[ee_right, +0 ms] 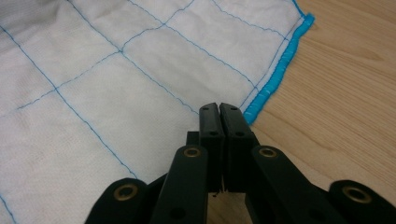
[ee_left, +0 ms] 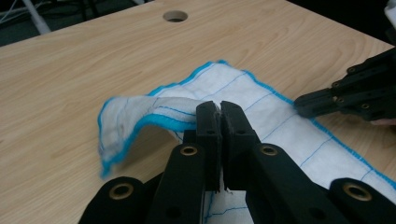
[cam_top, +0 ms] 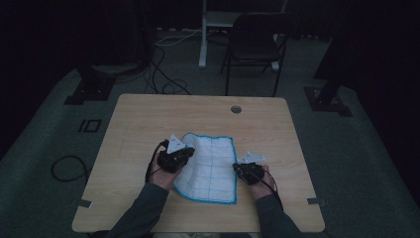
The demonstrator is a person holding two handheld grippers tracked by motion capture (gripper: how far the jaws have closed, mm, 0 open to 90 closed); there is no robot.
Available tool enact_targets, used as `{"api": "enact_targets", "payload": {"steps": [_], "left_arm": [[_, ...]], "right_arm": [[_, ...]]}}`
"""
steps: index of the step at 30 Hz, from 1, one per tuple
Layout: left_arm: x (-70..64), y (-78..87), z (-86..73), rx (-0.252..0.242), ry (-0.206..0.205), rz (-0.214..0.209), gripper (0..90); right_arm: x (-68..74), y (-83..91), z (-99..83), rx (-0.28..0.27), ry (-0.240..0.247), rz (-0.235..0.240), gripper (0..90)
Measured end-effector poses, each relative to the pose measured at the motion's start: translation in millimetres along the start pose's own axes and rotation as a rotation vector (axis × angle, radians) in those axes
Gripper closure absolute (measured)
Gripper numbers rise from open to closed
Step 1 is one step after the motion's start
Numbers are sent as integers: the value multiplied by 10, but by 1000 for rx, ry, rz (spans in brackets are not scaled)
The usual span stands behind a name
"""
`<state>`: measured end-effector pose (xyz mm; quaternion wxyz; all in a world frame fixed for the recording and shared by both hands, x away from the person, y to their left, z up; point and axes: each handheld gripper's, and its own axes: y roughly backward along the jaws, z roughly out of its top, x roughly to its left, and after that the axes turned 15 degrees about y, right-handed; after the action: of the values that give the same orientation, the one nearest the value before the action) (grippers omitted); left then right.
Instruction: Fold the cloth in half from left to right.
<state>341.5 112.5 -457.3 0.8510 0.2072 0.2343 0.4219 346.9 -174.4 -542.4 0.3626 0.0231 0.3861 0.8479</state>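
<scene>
cloth (cam_top: 210, 166) lies between both tongs, left tongs (ee_left: 220, 114) pinching its lifted edge.

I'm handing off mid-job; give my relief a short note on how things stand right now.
Left gripper: shut on the cloth, pinching its left edge, which is lifted into a hump with the corner curling down.
Right gripper: jaws closed at the cloth's right blue hem; whether it pinches fabric can't be told.
Cloth lies mostly flat, mid-table.
Done: left edge picked up.
Left: probably fold it across, then smooth.

No readable text, label, brand or number anywhere.
</scene>
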Motion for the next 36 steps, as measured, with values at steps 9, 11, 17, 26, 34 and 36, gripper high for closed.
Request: {"api": "enact_targets", "payload": {"steps": [9, 11, 17, 26, 34, 36], "left_arm": [[-137, -95, 59, 13, -36, -25, 877], [-157, -114, 63, 16, -40, -27, 877], [-206, -173, 74, 31, -56, -36, 877], [-314, -299, 75, 54, -79, -53, 877], [-418, -405, 78, 76, -105, -68, 877], [-457, -427, 75, 76, -113, -68, 877]], "right_arm": [[-40, 99, -13, -16, -12, -14, 882], [-35, 106, -28, -12, -8, -12, 883], [-49, 156, -43, -16, -14, -21, 882], [-85, 247, -121, -4, -26, -42, 885], [-118, 303, -164, -14, -45, -52, 885], [-127, 307, -172, -16, -52, -55, 885]]}}
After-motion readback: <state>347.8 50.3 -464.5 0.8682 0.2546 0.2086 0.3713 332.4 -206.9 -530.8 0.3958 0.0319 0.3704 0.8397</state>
